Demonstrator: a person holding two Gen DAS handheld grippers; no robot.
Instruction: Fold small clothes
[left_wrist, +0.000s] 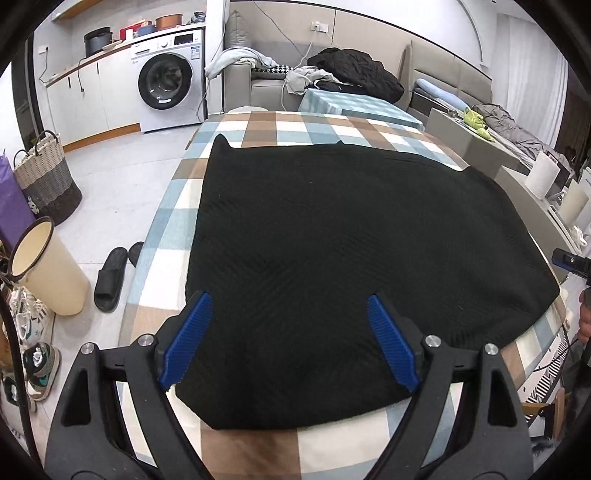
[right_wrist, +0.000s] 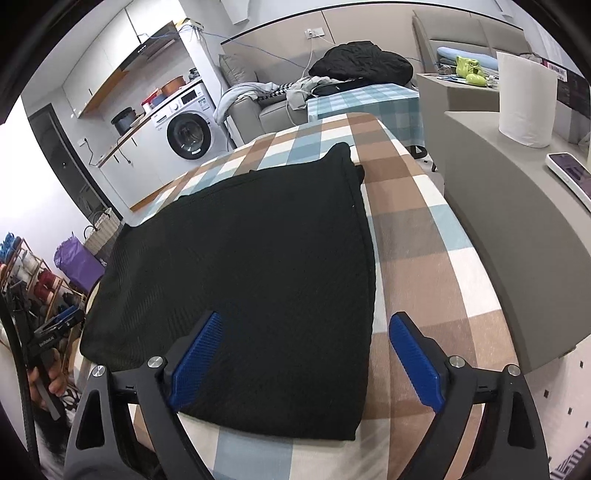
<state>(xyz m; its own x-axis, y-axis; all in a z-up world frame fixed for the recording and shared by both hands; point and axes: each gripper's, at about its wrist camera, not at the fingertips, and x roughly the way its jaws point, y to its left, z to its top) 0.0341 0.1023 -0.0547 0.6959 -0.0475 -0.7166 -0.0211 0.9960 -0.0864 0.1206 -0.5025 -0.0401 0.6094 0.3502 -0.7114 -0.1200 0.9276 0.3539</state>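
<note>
We seem to be between folds: the black garment (left_wrist: 332, 258) lies flat on the checked tablecloth (left_wrist: 258, 122) with a doubled near edge, and neither tool has hold of it, so we judge one fold is laid down and the next has yet to start. Our left gripper (left_wrist: 290, 341) stands with its blue pads spread wide, nothing pinched between them; in its view the garment's near left corner lies under and between the two fingers, and the cloth stretches away from us towards the far side of the table. Our right gripper (right_wrist: 308, 360) is likewise spread and empty; in its view the left finger hangs over the garment's near right corner while the right finger hangs over bare tablecloth, so the garment's right edge runs up between the two. Whether either pad touches the cloth we cannot tell. Next, as we read it, each gripper must settle on an edge or corner, close on both layers, and carry that part over the rest; the thick knit looks limp, so a shallow pinch could take one layer only.
</note>
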